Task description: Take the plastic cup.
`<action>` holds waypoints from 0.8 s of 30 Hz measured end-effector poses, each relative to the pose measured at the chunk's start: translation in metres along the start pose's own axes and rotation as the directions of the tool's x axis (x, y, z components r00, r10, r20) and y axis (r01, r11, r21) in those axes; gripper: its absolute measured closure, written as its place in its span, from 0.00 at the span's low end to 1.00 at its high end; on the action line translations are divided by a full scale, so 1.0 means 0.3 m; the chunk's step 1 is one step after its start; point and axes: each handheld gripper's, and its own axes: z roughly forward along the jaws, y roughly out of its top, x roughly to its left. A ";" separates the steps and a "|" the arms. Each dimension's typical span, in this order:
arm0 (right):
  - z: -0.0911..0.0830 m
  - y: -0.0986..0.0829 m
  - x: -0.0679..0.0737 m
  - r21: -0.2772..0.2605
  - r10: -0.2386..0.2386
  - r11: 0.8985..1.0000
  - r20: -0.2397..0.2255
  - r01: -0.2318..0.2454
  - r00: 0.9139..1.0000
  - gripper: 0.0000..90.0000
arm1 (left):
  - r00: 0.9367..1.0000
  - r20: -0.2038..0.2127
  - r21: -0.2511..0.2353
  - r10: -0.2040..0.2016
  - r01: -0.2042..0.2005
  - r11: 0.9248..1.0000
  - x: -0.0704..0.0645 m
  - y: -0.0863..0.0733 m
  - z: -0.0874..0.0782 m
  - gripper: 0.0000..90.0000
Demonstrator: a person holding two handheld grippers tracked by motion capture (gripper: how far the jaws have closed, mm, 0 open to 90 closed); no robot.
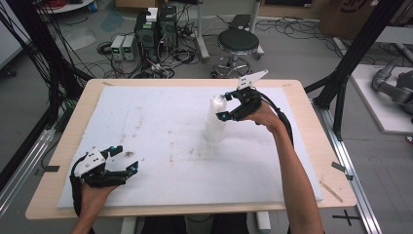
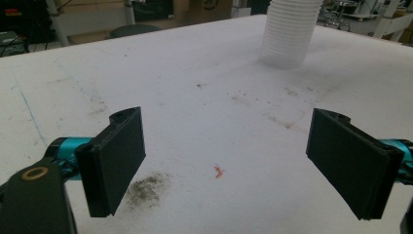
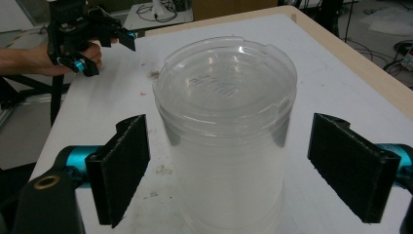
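Note:
A tall stack of clear plastic cups point(image 1: 215, 119) stands upside down near the middle of the white foam mat point(image 1: 160, 126). In the right gripper view the stack point(image 3: 226, 141) rises between the two black jaws, which stand wide apart and do not touch it. My right gripper point(image 1: 225, 107) is open at the stack's top, held from the right. My left gripper point(image 1: 124, 163) rests open near the mat's front left corner with nothing between its jaws. From the left gripper view the stack point(image 2: 290, 31) stands far ahead, past dirty smudges point(image 2: 143, 190) on the mat.
The mat covers a wooden table point(image 1: 311, 146). Behind the table stand a black stool point(image 1: 237, 45), computer boxes point(image 1: 156, 29) and loose cables on the floor. Black frame posts point(image 1: 350, 63) rise at the right. A small red fleck point(image 2: 218, 171) lies on the mat.

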 end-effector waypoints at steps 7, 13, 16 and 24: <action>0.026 0.000 -0.002 0.000 -0.003 1.000 0.000 0.003 1.000 0.19 | 1.000 0.001 -0.002 -0.003 0.003 1.000 0.000 0.000 0.000 0.16; 0.036 -0.002 -0.007 -0.006 0.006 1.000 -0.002 -0.006 1.000 0.23 | 1.000 0.003 -0.001 -0.004 0.004 1.000 0.001 0.000 0.000 0.16; 0.036 -0.003 -0.006 -0.004 0.011 1.000 -0.001 -0.011 1.000 0.23 | 1.000 0.005 0.001 -0.008 0.008 1.000 0.002 0.000 0.000 0.16; 0.037 -0.003 -0.008 0.006 0.002 1.000 0.001 -0.002 1.000 0.28 | 1.000 0.006 0.001 -0.004 0.004 1.000 0.002 0.000 0.000 0.16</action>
